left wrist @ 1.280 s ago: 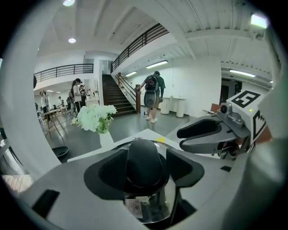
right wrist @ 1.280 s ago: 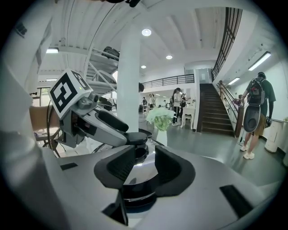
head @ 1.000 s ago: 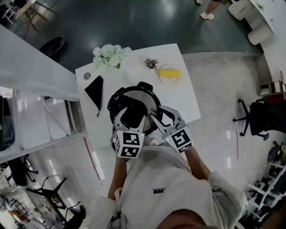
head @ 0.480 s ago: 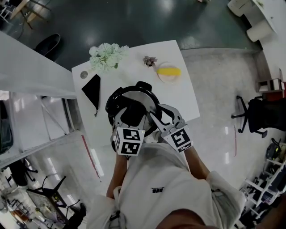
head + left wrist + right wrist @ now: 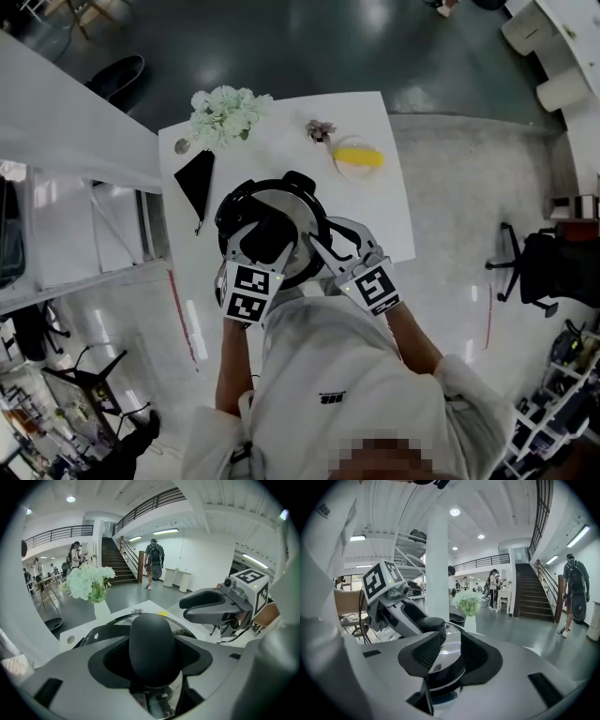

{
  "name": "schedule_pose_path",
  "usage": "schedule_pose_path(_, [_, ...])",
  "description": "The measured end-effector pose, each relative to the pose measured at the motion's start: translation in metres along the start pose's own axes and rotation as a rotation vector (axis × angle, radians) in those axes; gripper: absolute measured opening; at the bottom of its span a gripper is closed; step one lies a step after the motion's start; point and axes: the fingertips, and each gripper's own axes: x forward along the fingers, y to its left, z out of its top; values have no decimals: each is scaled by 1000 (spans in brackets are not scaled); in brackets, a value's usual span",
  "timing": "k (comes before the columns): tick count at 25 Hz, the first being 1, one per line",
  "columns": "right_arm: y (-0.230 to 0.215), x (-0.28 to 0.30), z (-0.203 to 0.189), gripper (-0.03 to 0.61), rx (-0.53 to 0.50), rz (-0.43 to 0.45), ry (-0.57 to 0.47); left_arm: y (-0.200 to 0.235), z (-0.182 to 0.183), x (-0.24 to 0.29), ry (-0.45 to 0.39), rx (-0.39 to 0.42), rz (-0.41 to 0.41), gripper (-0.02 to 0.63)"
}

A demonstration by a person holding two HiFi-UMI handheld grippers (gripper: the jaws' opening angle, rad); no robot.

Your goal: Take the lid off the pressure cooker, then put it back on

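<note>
The pressure cooker (image 5: 302, 217) stands on the white table (image 5: 384, 216) close to its near edge, its steel lid (image 5: 446, 649) still on. My left gripper (image 5: 263, 234) reaches in from the near side, its jaws either side of the lid's black handle (image 5: 152, 646). Those jaws are closing, with a dark gap showing on both sides of the handle. My right gripper (image 5: 330, 237) is at the cooker's near right edge. Its pads (image 5: 425, 654) sit against the rim, which fills the space between them.
At the table's far side are a bunch of pale flowers (image 5: 225, 114), a black pouch (image 5: 197, 178), a small plant (image 5: 320, 131) and a plate with something yellow (image 5: 356, 157). A second white desk (image 5: 75, 141) lies to the left. People walk by the distant stairs.
My left gripper has swung slightly to the left around the lid handle. The right gripper and the cooker have kept their places.
</note>
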Motion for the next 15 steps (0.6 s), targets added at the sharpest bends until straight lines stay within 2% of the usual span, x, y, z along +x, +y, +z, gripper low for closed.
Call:
schedule_pose_path(5, [6, 3, 4, 137, 4, 16, 3, -1, -1, -1, -8, 23, -28, 293])
schedule_pose_path(15, [16, 9, 5, 137, 8, -3, 2, -5, -4, -1, -2, 138, -160, 291])
